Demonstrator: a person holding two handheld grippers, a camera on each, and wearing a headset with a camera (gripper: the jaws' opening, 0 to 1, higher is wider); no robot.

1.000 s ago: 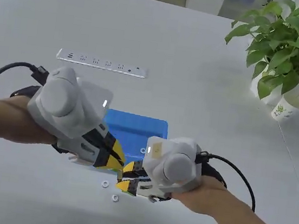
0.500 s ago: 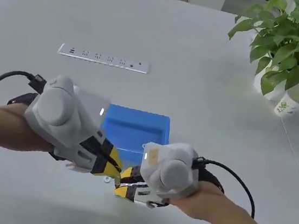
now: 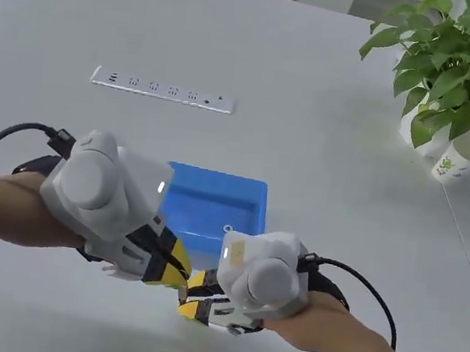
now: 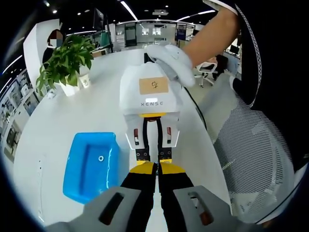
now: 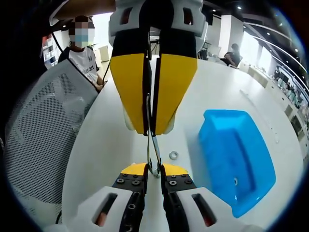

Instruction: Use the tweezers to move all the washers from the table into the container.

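Judging by how things lie, the task is taken to be partly done: one washer is seen delivered and at least one is left out. At the left of the head view the left gripper [image 3: 171, 264] is held low over the table [image 3: 324, 153]. Its yellow jaws are clenched on the tweezers [image 5: 151, 140], as is shown in the right gripper view, where the thin metal legs are pinched between them. The tweezers run from those jaws to the right gripper [image 5: 153, 170], whose own jaws are drawn almost together around the tool's far end. The tool is judged to be gripped there too, so that it is held by both grippers at once, tip to tip. Whether anything is pinched in the tweezers cannot be told.

Just to the right of the tool in the right gripper view, a loose washer [image 5: 173, 155] is seen lying flat on the table, near the tips but apart from them. Further right the blue container [image 5: 212, 145] is set upright and open, and a single stored washer [image 5: 235, 181] is seen on its floor; nothing else is made out inside. The loose washer is left to be picked up and carried across, and more may be hidden beneath the grippers in the head view.
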